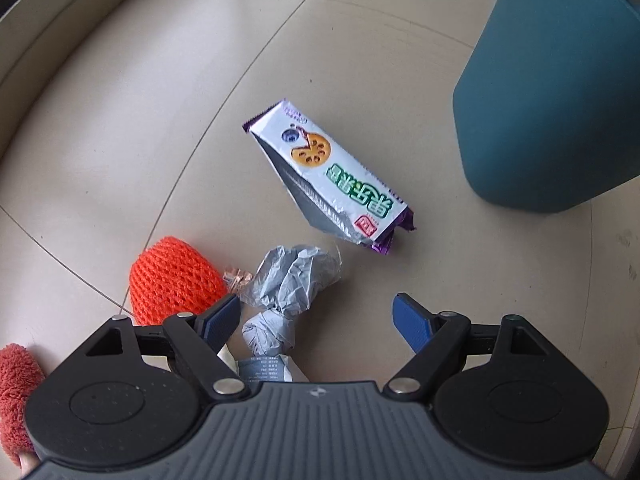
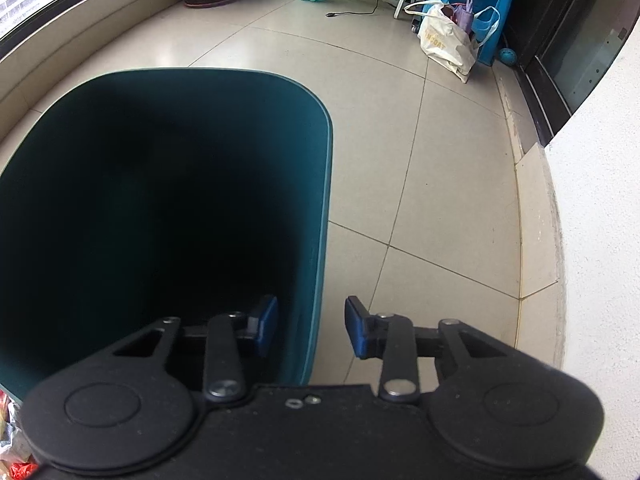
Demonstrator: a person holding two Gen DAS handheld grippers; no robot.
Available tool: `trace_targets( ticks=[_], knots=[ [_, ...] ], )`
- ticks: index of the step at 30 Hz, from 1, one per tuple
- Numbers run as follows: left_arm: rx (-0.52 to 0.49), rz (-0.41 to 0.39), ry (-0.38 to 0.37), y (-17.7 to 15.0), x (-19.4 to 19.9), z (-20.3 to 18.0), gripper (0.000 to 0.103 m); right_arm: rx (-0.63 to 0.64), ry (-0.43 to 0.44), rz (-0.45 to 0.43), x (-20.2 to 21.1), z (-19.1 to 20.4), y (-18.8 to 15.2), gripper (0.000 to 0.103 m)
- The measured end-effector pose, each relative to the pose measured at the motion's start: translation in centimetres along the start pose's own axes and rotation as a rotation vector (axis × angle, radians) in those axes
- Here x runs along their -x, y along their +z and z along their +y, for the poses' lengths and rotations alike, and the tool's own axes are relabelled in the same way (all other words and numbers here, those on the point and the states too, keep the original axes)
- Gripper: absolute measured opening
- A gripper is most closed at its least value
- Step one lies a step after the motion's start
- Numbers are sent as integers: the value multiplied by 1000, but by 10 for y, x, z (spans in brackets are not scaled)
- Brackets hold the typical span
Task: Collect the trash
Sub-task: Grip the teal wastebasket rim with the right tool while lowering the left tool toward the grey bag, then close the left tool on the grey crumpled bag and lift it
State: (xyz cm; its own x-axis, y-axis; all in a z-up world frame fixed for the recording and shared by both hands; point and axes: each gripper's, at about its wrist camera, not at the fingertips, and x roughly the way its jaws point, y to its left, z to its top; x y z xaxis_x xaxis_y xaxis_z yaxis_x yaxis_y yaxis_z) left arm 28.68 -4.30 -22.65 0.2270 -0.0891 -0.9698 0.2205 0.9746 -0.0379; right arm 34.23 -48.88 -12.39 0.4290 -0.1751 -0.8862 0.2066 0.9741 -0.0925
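1. The orange foam net (image 1: 172, 278), crumpled grey wrappers (image 1: 292, 280) and biscuit packet (image 1: 328, 176) are all lying uncollected on the floor (image 1: 120, 140).
2. The left gripper (image 1: 316, 320) is hovering wide open, empty.
3. The right gripper (image 2: 311, 326) is straddling the teal bin (image 2: 320, 240) wall, open, gripping nothing.

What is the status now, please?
Left gripper open above crumpled grey paper. Right gripper open, straddling teal plastic bin's rim. Nothing held.
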Motion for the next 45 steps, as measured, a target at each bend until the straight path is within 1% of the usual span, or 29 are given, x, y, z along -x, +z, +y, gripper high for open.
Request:
trace_targets(
  ticks=[1, 3, 5, 8, 10, 12, 13, 14, 15, 17, 19, 20, 21, 22, 23, 24, 25, 26, 28, 32, 34, 39, 43, 45],
  knots=[
    [7, 20, -1, -3, -12, 2, 83, 6, 7, 6, 0, 1, -1, 32],
    [26, 41, -8, -6, -29, 7, 83, 25, 9, 12, -1, 3, -2, 31],
    [47, 64, -34, -10, -45, 12, 83, 35, -3, 16, -2, 4, -1, 32],
    [60, 95, -36, -14, -65, 17, 83, 47, 4, 28, -6, 6, -1, 29],
    [66, 108, -27, -17, -73, 21, 82, 65, 3, 31, -9, 7, 0, 25],
    [72, 107, -21, -18, -78, 24, 82, 83, 3, 33, -11, 11, 0, 24],
    [76, 109, -30, -18, -81, 26, 82, 92, 0, 32, -11, 12, 0, 24],
    [78, 112, -30, -19, -84, 27, 79, 101, -11, 32, -12, 14, -1, 24],
    [77, 116, -24, -19, -86, 27, 69, 108, -18, 32, -13, 16, -1, 24],
    [74, 129, -12, -20, -94, 28, 58, 110, -22, 33, -14, 17, -2, 23],
    [69, 135, 10, -23, -99, 29, 54, 110, -22, 40, -15, 17, -4, 19],
    [64, 134, 25, -25, -100, 29, 48, 112, -23, 45, -16, 18, -5, 18],
    [59, 135, 39, -26, -101, 29, 38, 114, -23, 45, -16, 17, -6, 17],
    [56, 136, 47, -26, -102, 29, 38, 114, -19, 44, -15, 15, -5, 17],
    [59, 135, 44, -26, -102, 29, 38, 115, -18, 42, -15, 14, -4, 16],
    [63, 133, 46, -26, -101, 30, 36, 119, -23, 41, -15, 13, -3, 12],
    [61, 129, 61, -26, -101, 29, 36, 119, -23, 41, -15, 11, -3, 10],
    [59, 126, 79, -25, -100, 29, 35, 117, -11, 44, -15, 9, -4, 9],
    [63, 122, 93, -24, -97, 29, 35, 117, 16, 50, -12, 7, -6, 8],
    [94, 109, 104, -22, -86, 30, 34, 116, 79, 62, -6, 2, -11, 8],
    [105, 101, 107, -21, -76, 30, 34, 141, 81, 63, -1, 4, -17, 9],
    [129, 81, 120, -15, -47, 25, 33, 156, 97, 68, 9, 3, -28, 10],
    [158, 54, 120, -12, -27, 22, 33, 129, 120, 88, 15, -6, -38, 10],
    [156, 38, 125, -10, -16, 20, 33, 160, 125, 86, 20, -6, -44, 10]
  ],
)
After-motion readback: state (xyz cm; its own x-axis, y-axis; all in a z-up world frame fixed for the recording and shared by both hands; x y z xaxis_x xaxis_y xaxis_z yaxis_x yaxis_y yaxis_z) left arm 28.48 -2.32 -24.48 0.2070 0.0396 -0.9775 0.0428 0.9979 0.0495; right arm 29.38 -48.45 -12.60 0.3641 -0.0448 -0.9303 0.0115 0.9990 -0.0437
